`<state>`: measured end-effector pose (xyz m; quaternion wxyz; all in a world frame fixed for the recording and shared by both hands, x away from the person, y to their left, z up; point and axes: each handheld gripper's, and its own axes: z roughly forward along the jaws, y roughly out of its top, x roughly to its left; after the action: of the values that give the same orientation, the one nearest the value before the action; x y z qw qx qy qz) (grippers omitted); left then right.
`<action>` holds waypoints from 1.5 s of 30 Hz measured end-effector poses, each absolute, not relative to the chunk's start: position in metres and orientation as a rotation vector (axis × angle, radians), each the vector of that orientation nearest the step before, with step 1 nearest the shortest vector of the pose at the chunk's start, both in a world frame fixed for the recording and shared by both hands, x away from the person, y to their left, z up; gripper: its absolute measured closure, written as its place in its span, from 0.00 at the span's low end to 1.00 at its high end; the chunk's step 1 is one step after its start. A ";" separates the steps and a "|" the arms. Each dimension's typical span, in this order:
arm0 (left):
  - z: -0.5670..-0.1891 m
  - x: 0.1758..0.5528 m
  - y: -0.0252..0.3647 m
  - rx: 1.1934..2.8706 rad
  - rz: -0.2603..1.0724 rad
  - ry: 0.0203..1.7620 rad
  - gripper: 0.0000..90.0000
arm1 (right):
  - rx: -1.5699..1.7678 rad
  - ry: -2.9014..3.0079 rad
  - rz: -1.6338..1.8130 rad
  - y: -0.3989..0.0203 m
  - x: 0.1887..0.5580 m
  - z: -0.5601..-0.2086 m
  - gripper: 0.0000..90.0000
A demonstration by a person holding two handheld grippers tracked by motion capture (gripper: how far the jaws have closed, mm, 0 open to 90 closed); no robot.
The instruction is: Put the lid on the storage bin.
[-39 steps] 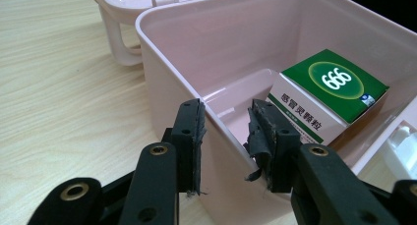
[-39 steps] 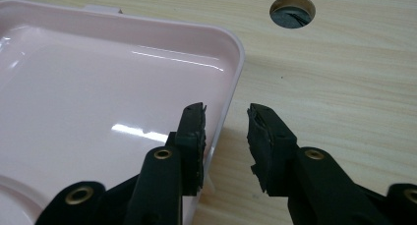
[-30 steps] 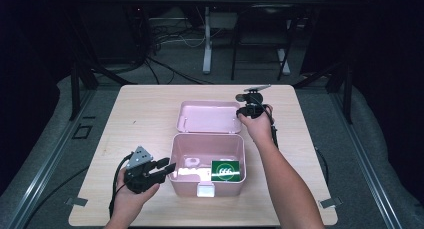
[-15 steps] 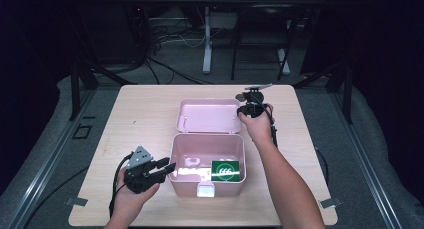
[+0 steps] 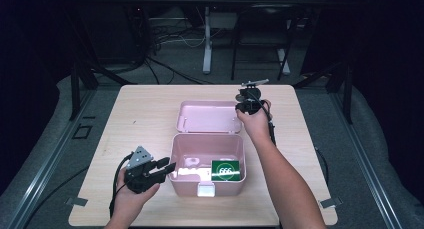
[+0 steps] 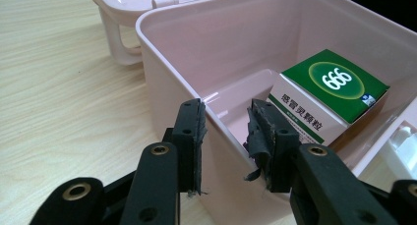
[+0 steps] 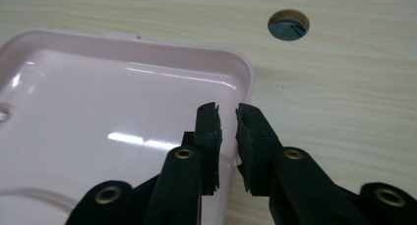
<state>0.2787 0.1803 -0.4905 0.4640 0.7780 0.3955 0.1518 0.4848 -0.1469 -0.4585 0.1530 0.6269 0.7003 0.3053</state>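
A pink plastic box (image 5: 207,139) stands open mid-table, its lid (image 5: 207,116) lying flat behind it. Inside at the right rests a green and white carton (image 5: 227,170) marked 666. My left gripper (image 5: 167,168) straddles the box's left wall (image 6: 162,63), one pad outside and one inside, and grips it (image 6: 223,131). The carton (image 6: 334,87) lies just beyond. My right gripper (image 5: 243,107) is at the lid's right edge. Its jaws (image 7: 227,117) have just been opening and stand slightly apart, the rim of the lid (image 7: 98,87) between them.
The wooden table (image 5: 145,119) has bare room left and right of the box. A round hole (image 7: 288,24) is in the tabletop beyond the lid's corner. A white latch (image 5: 206,190) sits on the box's front. Dark floor and cables surround the table.
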 end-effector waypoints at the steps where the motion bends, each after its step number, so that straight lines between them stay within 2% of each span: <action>1: -0.491 0.279 0.180 1.910 0.373 0.971 0.74 | 1.804 2.010 0.861 -0.147 0.486 -0.460 0.85; 7: -0.491 0.279 0.181 1.905 0.368 0.971 0.74 | 1.848 2.005 0.785 -0.148 0.492 -0.467 0.80; 12: -0.491 0.279 0.181 1.908 0.369 0.971 0.74 | 1.879 2.021 0.736 -0.148 0.495 -0.471 0.79; 15: -0.491 0.279 0.181 1.905 0.368 0.970 0.74 | 1.941 2.021 0.765 -0.148 0.495 -0.471 0.90; 18: -0.491 0.279 0.181 1.908 0.370 0.971 0.74 | 1.924 2.023 0.764 -0.146 0.494 -0.468 0.94; 45: -0.491 0.278 0.180 1.907 0.378 0.969 0.74 | 1.804 1.938 0.903 -0.146 0.474 -0.430 0.98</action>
<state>0.2781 0.1800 -0.4910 0.4659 0.7767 0.3949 0.1541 0.4738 -0.1459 -0.4300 0.1712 0.6352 0.6827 0.3182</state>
